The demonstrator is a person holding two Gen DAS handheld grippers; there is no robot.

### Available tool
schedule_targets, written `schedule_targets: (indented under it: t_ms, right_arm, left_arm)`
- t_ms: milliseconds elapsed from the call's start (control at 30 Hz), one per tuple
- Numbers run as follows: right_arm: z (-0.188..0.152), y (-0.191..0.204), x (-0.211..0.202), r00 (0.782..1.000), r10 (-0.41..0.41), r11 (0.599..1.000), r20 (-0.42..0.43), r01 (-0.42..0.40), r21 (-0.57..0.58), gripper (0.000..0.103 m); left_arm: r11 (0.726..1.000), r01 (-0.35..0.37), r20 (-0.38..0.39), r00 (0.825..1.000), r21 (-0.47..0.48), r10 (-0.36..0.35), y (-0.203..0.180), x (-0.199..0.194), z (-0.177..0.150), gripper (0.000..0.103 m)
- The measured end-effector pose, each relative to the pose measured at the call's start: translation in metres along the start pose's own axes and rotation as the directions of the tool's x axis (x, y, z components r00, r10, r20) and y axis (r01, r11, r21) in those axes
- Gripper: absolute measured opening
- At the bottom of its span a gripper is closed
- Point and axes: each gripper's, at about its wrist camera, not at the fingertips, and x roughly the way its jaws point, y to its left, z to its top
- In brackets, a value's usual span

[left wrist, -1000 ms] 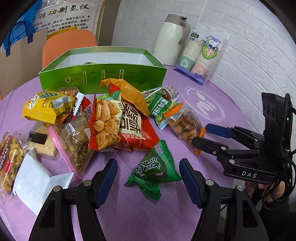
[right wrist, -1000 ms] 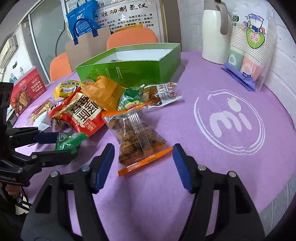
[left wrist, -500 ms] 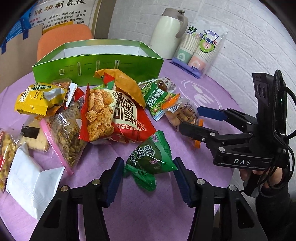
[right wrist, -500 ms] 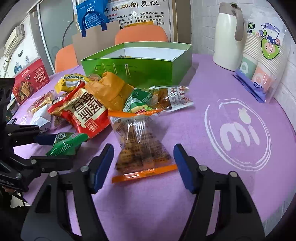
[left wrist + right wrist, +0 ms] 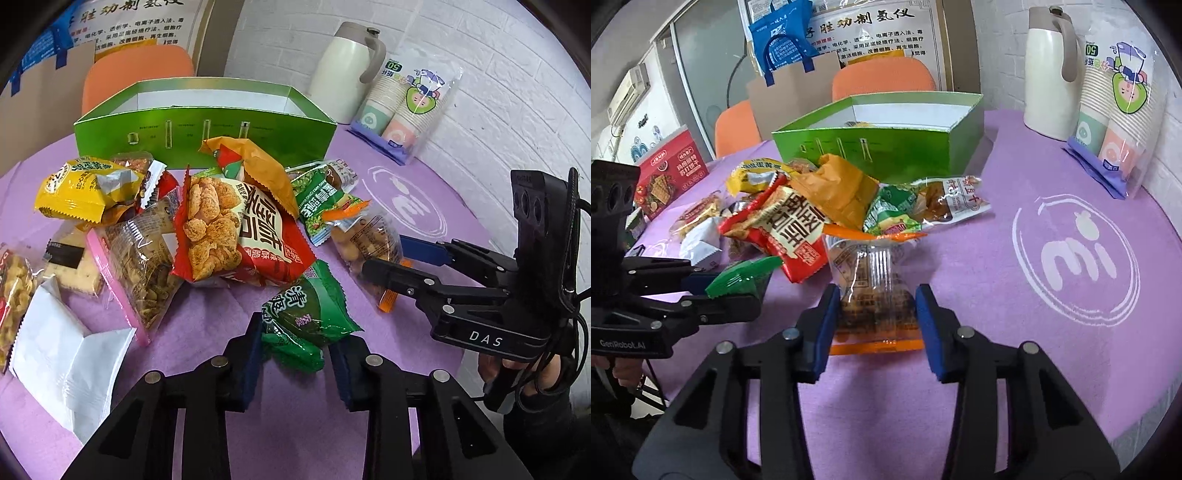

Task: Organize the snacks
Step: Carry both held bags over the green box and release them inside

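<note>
- The left tool (image 5: 295,354) has just been closing; its blue pads now press both sides of the green snack packet (image 5: 308,317), whose crinkled foil bulges up between them.
- The right tool (image 5: 875,325) has also just been closing, and its pads pinch the clear biscuit bag (image 5: 873,291) near its orange bottom seal.
- Only the left wrist view shows the near side of the pile: a white pillow pack (image 5: 62,354), a pink-edged clear bag of seeds (image 5: 136,269) and a yellow packet (image 5: 83,184) with zigzag-cut ends.
- Only the right wrist view shows a red carton (image 5: 670,173) at the far left of the table, a blue tote bag (image 5: 783,37) above a brown cardboard sheet, and a wall air conditioner (image 5: 629,92).
- Both views show the large red crisp bag (image 5: 243,229) in the middle of the heap, glossy and creased, with an orange wrapper (image 5: 258,170) lying partly over it.
- The green box (image 5: 207,125) stands open-topped behind the pile, with shiny card walls and a white inside.
- The table (image 5: 1015,295) is round, covered in purple felt-like cloth with a white printed logo.
- A cream jug (image 5: 1051,70) and a plastic sleeve of paper cups (image 5: 1115,107) stand by the white brick wall; orange chairs (image 5: 882,77) sit behind.
</note>
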Motion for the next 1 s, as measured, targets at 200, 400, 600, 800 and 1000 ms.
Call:
schedule_targets:
  t_ms: [200, 400, 600, 800, 1000]
  right_arm:
    - [0.021, 0.011, -0.023, 0.997, 0.027, 0.999, 0.075, -0.024, -0.039, 0.044]
    - [0.058, 0.013, -0.029, 0.987, 0.02, 0.998, 0.159, -0.009, -0.069, 0.044]
    - [0.104, -0.002, -0.006, 0.982, -0.009, 0.999, 0.191, 0.016, -0.037, 0.044]
    - [0.135, -0.028, 0.035, 0.985, -0.018, 0.999, 0.169, 0.011, 0.041, 0.044]
    - [0.147, -0.033, 0.073, 0.992, -0.021, 0.999, 0.121, 0.017, 0.038, 0.044]
  left_arm:
    - [0.998, 0.065, 0.082, 0.994, 0.014, -0.066, -0.008, -0.037, 0.009, 0.033]
    - [0.999, 0.009, 0.196, 0.981, 0.031, -0.015, -0.004, -0.069, 0.047, 0.033]
    - [0.999, -0.035, 0.265, 0.963, -0.038, 0.044, 0.022, -0.074, 0.108, 0.033]
    - [0.988, -0.08, 0.255, 0.96, -0.129, 0.111, 0.055, -0.047, 0.158, 0.034]
    - [0.981, -0.13, 0.193, 0.969, -0.141, 0.156, 0.074, -0.008, 0.186, 0.034]
